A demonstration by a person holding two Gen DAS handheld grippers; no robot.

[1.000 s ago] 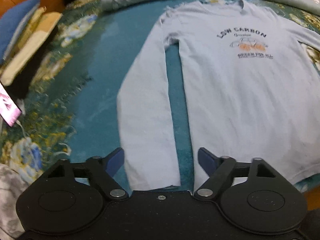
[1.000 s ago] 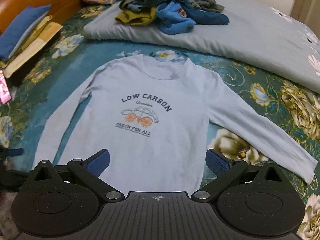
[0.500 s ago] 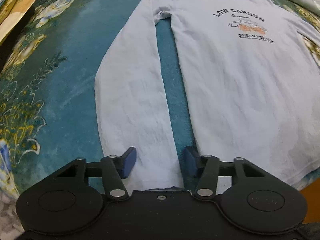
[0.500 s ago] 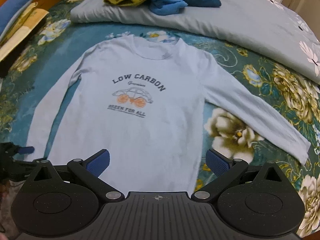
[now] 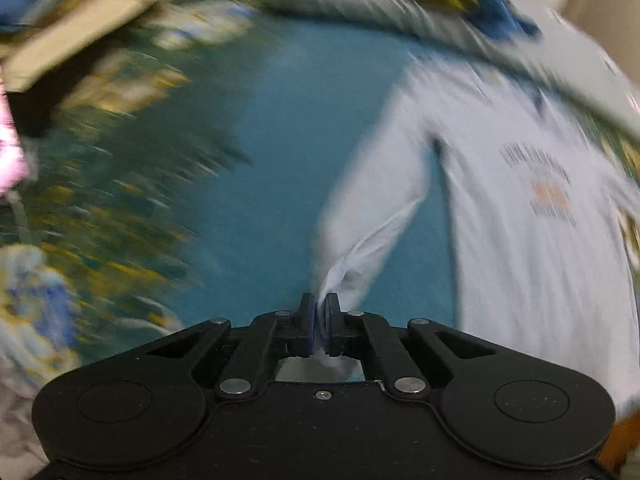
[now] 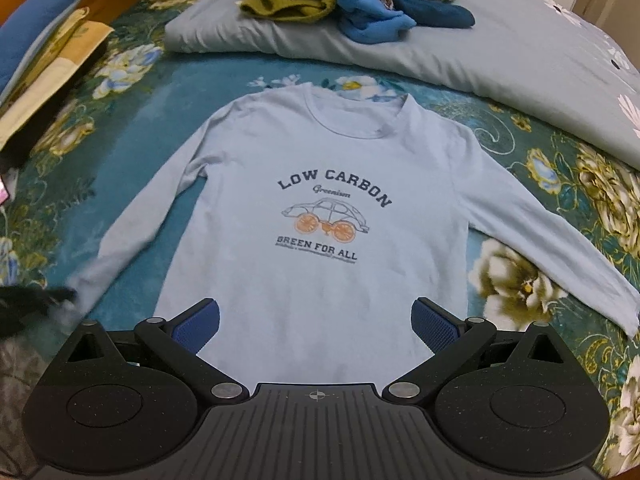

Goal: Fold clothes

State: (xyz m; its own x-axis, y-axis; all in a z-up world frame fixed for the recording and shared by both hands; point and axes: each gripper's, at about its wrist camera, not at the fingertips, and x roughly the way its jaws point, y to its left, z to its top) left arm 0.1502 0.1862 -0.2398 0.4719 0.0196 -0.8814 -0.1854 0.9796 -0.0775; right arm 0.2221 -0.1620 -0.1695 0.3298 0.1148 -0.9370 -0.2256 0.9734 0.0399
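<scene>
A pale blue long-sleeved shirt (image 6: 320, 264) with a "LOW CARBON" car print lies flat, front up, on a teal flowered bedspread (image 6: 132, 128). In the blurred left wrist view my left gripper (image 5: 319, 312) is shut on the cuff end of the shirt's left sleeve (image 5: 360, 240), and the cloth rises bunched from the bed into the pads. In the right wrist view my right gripper (image 6: 316, 316) stands open above the shirt's lower hem with nothing between its fingers. The left gripper (image 6: 36, 300) shows there as a dark blur at the sleeve's end.
A grey quilt (image 6: 500, 48) lies across the back of the bed with a heap of loose clothes (image 6: 352, 0) on it. Folded blue and cream cloths (image 6: 36, 64) are stacked at the left by a wooden headboard. The shirt's right sleeve (image 6: 560, 240) stretches out to the right.
My left gripper's jaws came together on the left sleeve's cuff and lifted it, swinging fast. The right gripper drifted a little over the hem and stayed open.
</scene>
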